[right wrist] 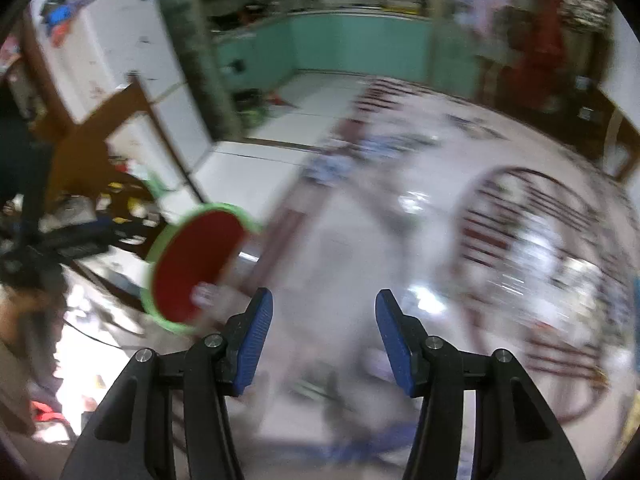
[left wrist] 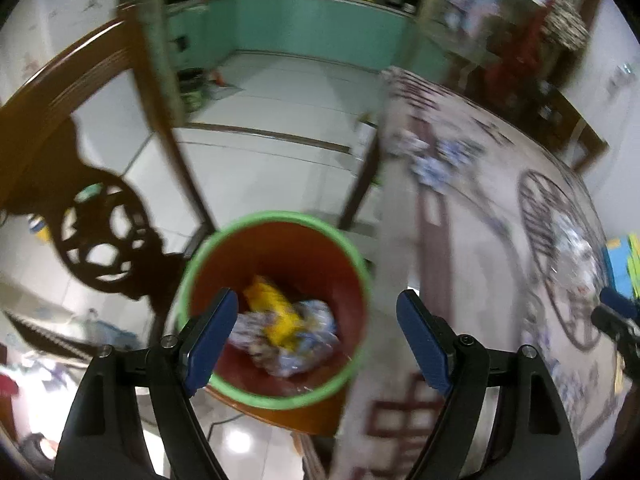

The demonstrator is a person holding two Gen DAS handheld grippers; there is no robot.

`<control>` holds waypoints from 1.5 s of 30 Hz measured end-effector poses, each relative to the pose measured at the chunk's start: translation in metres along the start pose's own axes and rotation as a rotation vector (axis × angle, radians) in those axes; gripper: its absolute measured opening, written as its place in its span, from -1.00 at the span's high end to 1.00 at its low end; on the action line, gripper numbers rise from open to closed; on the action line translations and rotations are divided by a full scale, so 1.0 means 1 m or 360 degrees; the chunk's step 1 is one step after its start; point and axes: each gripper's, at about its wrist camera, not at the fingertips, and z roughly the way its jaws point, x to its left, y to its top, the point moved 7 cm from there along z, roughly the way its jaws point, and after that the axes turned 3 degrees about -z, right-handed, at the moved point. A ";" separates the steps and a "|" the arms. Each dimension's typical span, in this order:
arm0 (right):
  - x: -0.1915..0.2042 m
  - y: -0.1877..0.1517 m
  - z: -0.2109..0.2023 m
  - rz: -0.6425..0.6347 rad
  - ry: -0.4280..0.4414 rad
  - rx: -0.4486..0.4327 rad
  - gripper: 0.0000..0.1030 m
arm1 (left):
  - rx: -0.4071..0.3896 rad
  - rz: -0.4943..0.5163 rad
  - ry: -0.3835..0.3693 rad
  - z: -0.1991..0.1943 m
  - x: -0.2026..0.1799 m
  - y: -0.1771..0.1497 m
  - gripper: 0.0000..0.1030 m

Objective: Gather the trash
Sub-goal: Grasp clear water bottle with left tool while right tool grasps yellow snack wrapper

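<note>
A red bin with a green rim (left wrist: 348,248) stands at the table's left edge, holding a yellow wrapper (left wrist: 276,312) and crumpled blue-white wrappers (left wrist: 308,340). My left gripper (left wrist: 316,336) is open and empty, hovering right above the bin's mouth. More blue-white wrappers (left wrist: 436,160) lie on the table farther off, and a clear crinkled piece (left wrist: 576,252) lies to the right. My right gripper (right wrist: 324,340) is open and empty above the patterned tablecloth (right wrist: 360,240), with the bin (right wrist: 196,264) to its left. The right wrist view is blurred.
A carved wooden chair (left wrist: 100,232) stands left of the bin. The patterned table (left wrist: 480,220) fills the right side. White tiled floor (left wrist: 280,100) and a teal counter (left wrist: 320,28) lie beyond. The other gripper (left wrist: 616,316) shows at the right edge.
</note>
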 end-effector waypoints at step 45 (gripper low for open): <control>-0.353 -0.115 0.006 0.0590 0.0080 0.0083 0.57 | 0.0309 0.1866 -0.0419 0.101 -0.447 -0.089 -0.78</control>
